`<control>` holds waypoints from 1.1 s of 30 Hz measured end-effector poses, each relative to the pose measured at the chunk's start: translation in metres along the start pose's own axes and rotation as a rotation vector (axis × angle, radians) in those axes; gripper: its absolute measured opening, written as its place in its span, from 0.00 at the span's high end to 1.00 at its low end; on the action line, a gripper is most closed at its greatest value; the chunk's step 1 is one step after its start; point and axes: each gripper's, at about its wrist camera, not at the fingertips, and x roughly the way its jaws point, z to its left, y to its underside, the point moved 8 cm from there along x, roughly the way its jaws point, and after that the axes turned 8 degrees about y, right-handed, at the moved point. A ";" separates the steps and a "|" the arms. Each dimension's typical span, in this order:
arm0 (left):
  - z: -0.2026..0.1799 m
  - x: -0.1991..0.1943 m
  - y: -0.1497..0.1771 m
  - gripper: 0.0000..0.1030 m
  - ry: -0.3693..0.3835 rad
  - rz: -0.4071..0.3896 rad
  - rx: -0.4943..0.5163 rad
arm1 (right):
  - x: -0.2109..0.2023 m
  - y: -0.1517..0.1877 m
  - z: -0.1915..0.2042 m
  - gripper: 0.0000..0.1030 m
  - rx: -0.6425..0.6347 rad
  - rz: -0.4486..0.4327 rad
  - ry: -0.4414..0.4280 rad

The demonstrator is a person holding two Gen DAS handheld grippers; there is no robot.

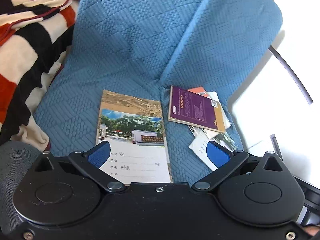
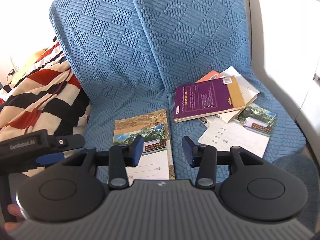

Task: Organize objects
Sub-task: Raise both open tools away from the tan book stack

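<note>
With my left gripper (image 1: 158, 156) spread wide and my right gripper (image 2: 163, 150) part-open, both empty, I risk toppling the loose pile right of the notebook (image 2: 144, 140) by snagging the purple book (image 2: 206, 100).

Both wrist cameras look steeply down, from near above, onto a blue-covered sofa seat (image 1: 124, 64) (image 2: 124, 64). They share the notebook (image 1: 133, 132) (image 2: 147, 138) and book pile (image 1: 197, 108) (image 2: 212, 98); the right view also catches the left gripper (image 2: 48, 158) at its left edge.

Notebook (image 2: 143, 140) lies on sofa (image 2: 124, 64), left of book pile (image 2: 218, 102)
</note>
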 end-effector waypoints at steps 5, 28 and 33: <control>-0.018 -0.003 0.004 0.01 0.015 0.011 0.036 | -0.014 0.002 -0.009 0.55 -0.021 -0.018 0.022; -0.057 0.006 0.025 0.01 0.026 0.051 0.135 | -0.028 0.022 -0.041 0.55 -0.001 -0.012 0.078; -0.062 0.008 0.029 0.01 0.021 0.055 0.148 | -0.026 0.027 -0.050 0.55 0.014 0.003 0.086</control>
